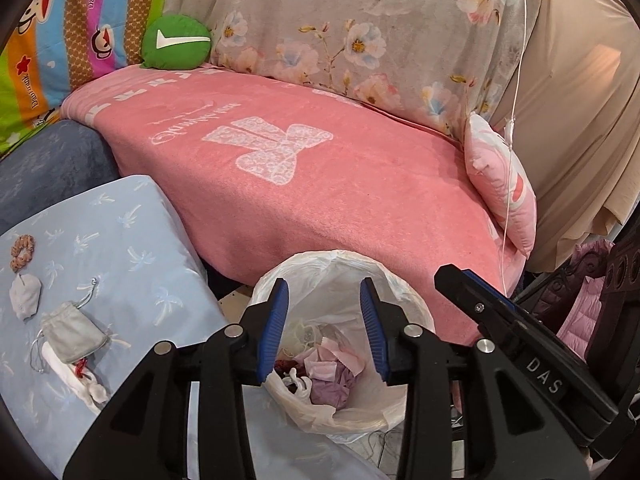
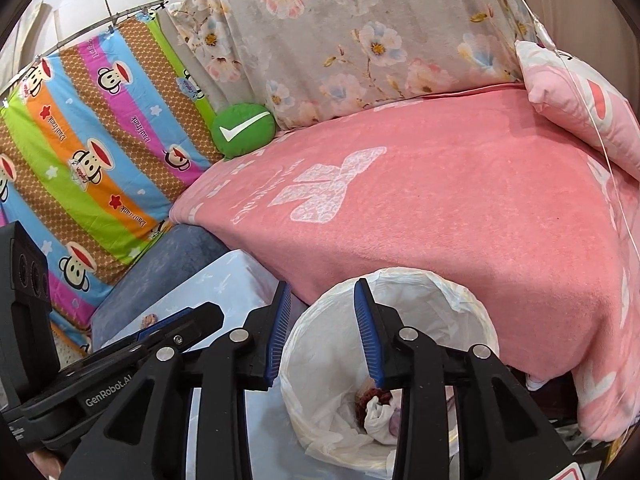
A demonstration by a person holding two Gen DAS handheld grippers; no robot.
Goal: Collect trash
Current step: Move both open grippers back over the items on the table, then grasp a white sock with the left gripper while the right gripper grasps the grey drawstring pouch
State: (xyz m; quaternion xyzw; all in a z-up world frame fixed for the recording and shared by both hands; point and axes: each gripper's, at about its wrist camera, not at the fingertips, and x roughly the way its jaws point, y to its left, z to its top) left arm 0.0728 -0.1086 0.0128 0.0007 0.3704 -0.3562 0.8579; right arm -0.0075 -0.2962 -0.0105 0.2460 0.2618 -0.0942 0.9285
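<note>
Left wrist view: the left gripper (image 1: 324,330) hangs over a bin (image 1: 408,308) lined with a white plastic bag. Its blue-padded fingers (image 1: 276,330) are spread wide apart and hold nothing. Below and between them, crumpled pink, purple and white trash (image 1: 326,376) lies at the bottom of the bin. To the left of the fingers, on a pale blue cloth surface (image 1: 132,240), lie a grey drawstring pouch (image 1: 74,332), a white wrapper with a red mark (image 1: 78,378), a small grey wad (image 1: 25,295) and a brown scrunchie (image 1: 22,252). Ahead of the fingers, beyond the bin, is a pink blanket (image 1: 320,200). The right gripper's black body enters from the right.

Right wrist view: the right gripper (image 2: 322,330) also has its fingers (image 2: 368,330) well apart and empty. The bin (image 2: 472,312) sits below and slightly right of them, with trash (image 2: 376,408) visible deep inside. The left gripper's body is close at the left.

Judged risks: the two grippers are close together and could knock each other when one turns toward the blue surface. The bag rim is loose, so a finger dipping low may snag it and pull the liner out. The pouch and scrunchie may not be rubbish, so a hasty grab could bin the wrong thing.
</note>
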